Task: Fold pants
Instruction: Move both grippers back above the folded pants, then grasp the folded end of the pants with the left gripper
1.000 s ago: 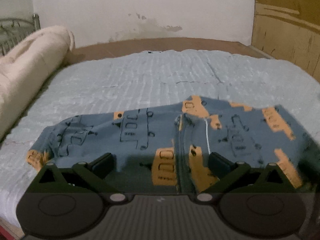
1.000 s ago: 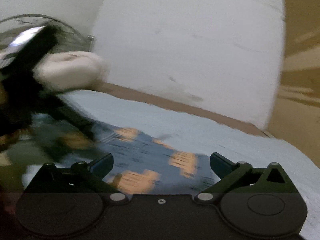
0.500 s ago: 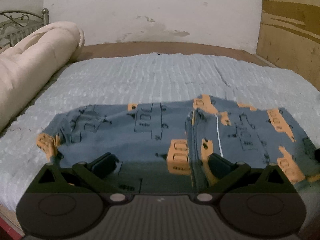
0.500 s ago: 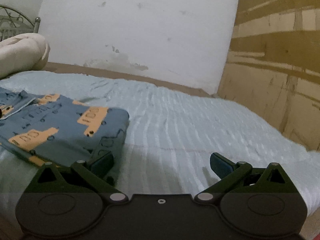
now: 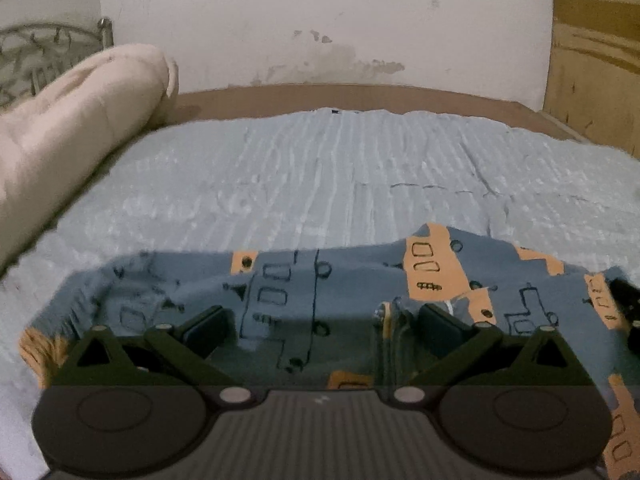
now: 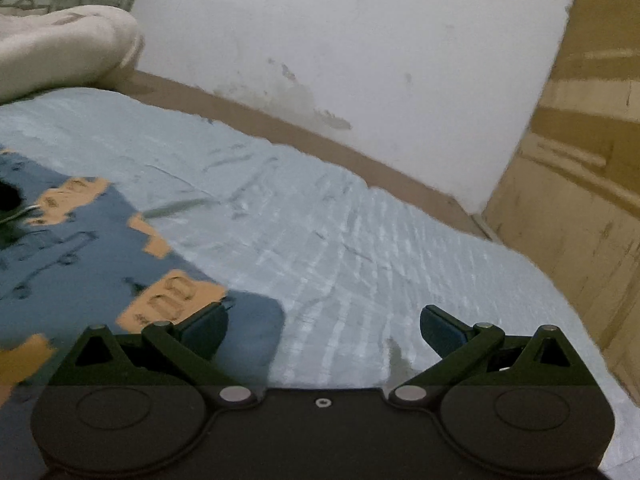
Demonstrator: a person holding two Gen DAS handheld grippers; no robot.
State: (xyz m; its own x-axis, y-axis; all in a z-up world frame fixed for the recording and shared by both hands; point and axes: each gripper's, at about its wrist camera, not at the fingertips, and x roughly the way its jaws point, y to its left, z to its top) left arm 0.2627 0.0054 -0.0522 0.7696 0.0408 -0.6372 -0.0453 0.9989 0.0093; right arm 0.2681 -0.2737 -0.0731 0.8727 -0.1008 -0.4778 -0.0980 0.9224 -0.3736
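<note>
So the pants (image 5: 360, 292), blue-grey with orange vehicle prints, are lying spread out on the light blue bedspread (image 5: 320, 184), along its near edge. The left gripper (image 5: 320, 326) sits low right over the middle of them with its jaws spread wide, nothing pinched between them; its right finger (image 5: 440, 326) is right by the bunched seam and a bit of white drawstring, but I can't tell if it's actually touching the fabric. The right gripper (image 6: 322, 326) is off at the right end of the pants, jaws also wide apart and empty: the left finger (image 6: 204, 326) hangs over the corner of the fabric, the other one is over bare bedspread. There's a rolled cream blanket (image 5: 76, 136) along the left side of the bed, well clear of the pants, a stained white wall (image 5: 320, 20) behind, and a wooden panel (image 6: 580, 160) on the right.
</note>
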